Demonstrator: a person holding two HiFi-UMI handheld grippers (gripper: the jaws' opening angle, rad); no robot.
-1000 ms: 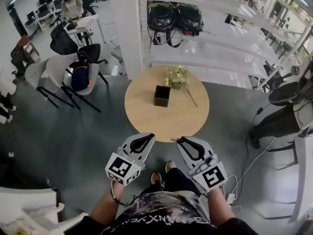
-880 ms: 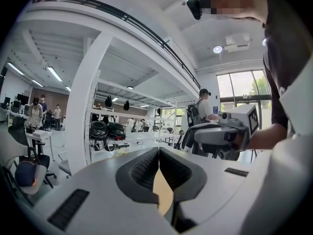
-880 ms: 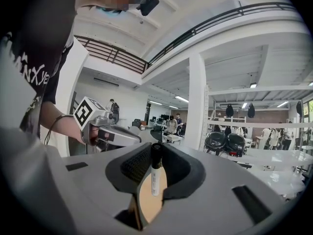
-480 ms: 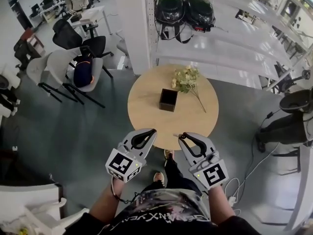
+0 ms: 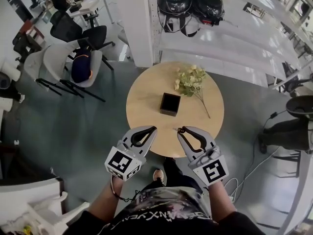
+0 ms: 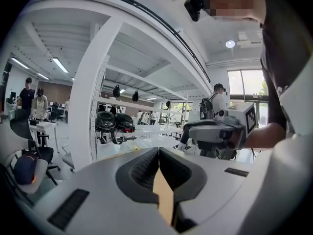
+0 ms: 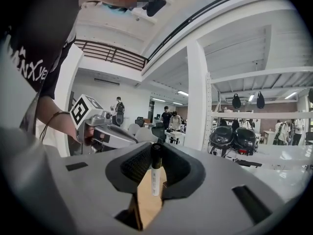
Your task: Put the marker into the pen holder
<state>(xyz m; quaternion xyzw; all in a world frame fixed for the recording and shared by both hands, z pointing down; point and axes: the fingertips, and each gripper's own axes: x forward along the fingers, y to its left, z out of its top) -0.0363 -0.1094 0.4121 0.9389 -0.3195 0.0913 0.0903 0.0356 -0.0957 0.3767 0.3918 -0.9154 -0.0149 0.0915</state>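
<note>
A black square pen holder point(image 5: 169, 104) stands near the middle of the round wooden table point(image 5: 142, 99). My right gripper point(image 5: 180, 130) hovers over the table's near edge, shut on a marker point(image 7: 155, 174) with a white body and a black cap, held upright between the pads. In the head view only the marker's pale tip point(image 5: 174, 129) pokes out to the left of the jaws. My left gripper point(image 5: 152, 129) hangs beside it at the same height, shut with nothing in it; its pads point(image 6: 146, 166) meet. Both grippers are well short of the holder.
A sprig of pale flowers point(image 5: 191, 80) lies on the table behind and right of the holder. White shelving with two dark helmets point(image 5: 190, 1) stands beyond the table next to a white pillar point(image 5: 136, 23). Office chairs point(image 5: 73, 62) stand at left; cables point(image 5: 244, 175) trail at right.
The table has drawn closer and looks larger. Both grippers now reach over its near edge, side by side as before. The marker stays clamped in the right gripper.
</note>
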